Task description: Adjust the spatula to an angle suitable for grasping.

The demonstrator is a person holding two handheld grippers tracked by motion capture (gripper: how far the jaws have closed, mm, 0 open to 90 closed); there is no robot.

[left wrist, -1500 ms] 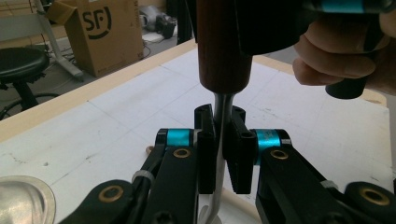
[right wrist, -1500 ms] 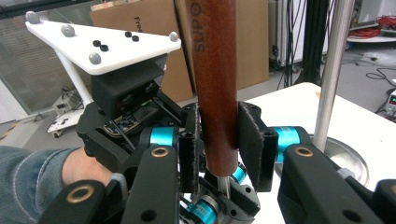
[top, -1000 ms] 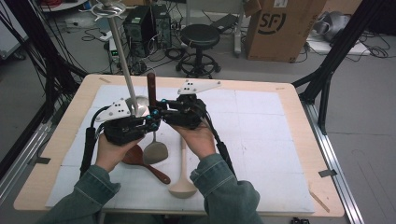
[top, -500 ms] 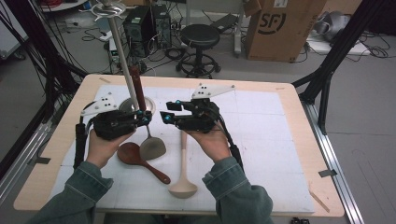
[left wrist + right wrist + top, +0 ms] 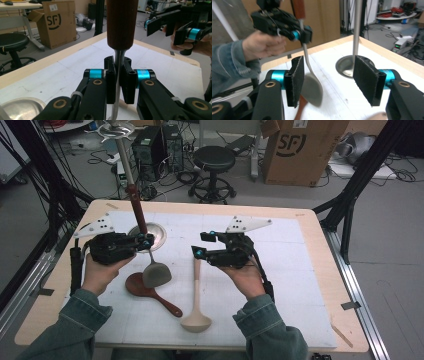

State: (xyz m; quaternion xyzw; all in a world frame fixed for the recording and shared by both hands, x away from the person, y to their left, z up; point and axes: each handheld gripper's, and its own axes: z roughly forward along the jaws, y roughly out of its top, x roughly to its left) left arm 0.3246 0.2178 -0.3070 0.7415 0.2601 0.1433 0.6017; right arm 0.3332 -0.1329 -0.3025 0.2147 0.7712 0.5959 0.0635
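the metal spoon with the wooden handle (image 5: 145,245) hangs upright above the white mat, bowl down near the dark wooden spoon (image 5: 150,291), handle rising in front of the hanging stand's pole (image 5: 126,157). my left gripper (image 5: 146,241) is clamped on its thin steel neck just below the wood, i judge so the bowl swings clear while i carry it toward the stand's round base (image 5: 159,234). my right gripper (image 5: 199,245) has just been opening, its pads well apart with nothing between them, hovering over the pale wooden ladle (image 5: 196,300) that lies flat on the table (image 5: 310,220).
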